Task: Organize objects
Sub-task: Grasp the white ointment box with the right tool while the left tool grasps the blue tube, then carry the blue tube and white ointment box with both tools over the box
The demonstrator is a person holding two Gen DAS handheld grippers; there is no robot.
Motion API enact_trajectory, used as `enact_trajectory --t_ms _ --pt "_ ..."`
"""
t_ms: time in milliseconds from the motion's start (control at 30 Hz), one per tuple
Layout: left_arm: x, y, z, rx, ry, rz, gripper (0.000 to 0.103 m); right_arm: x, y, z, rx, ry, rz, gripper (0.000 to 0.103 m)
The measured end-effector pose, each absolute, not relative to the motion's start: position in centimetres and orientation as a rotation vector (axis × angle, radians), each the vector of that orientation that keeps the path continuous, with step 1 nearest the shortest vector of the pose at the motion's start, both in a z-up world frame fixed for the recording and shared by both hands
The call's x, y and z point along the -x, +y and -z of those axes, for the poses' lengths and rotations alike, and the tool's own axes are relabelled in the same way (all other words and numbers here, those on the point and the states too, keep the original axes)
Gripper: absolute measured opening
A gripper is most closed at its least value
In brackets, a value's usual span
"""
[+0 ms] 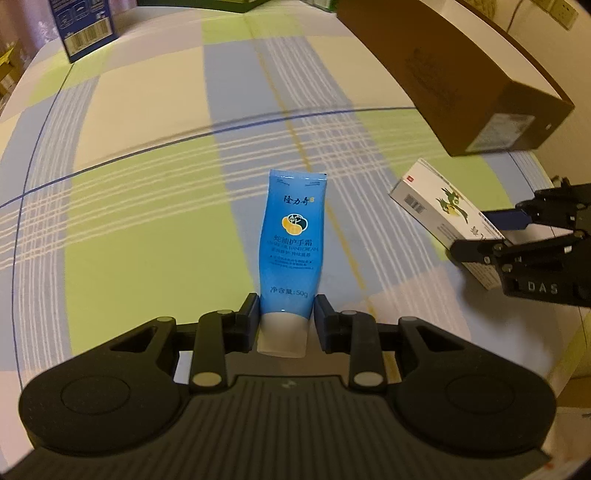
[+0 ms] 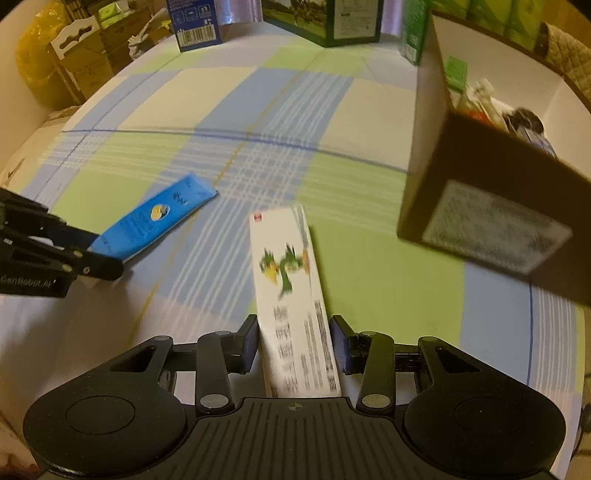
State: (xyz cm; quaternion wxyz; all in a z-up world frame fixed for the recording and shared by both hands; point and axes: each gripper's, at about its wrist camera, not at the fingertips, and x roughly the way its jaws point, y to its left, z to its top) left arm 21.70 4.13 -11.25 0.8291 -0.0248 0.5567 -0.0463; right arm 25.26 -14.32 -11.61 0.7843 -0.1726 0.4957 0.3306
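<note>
Left gripper (image 1: 285, 321) clamped on blue hand-cream tube (image 1: 291, 236) near its white cap, right gripper (image 2: 293, 345) gripping white carton (image 2: 291, 295), brown box (image 2: 480, 206) far right on plaid cloth (image 1: 147, 206).

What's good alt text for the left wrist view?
The left tongs grip a blue hand cream tube by its white cap end, above a checked blue, green and cream cloth. At right, the right tongs hold a white carton near a brown cardboard box; a blue box stands far left.
</note>
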Motion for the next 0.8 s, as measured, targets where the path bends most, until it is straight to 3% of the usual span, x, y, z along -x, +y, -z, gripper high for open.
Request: enact_trajectory --t_ms 267,800 --pt "-23.1 2.7 11.7 -0.029 1.171 0.105 0.034 -24.9 -14.9 11.5 0.363 1.044 -0.714 0.039" --pt "-23.0 1.9 11.7 -0.023 1.163 0.029 0.034 -25.4 -13.8 12.0 0.367 1.001 -0.724 0.038"
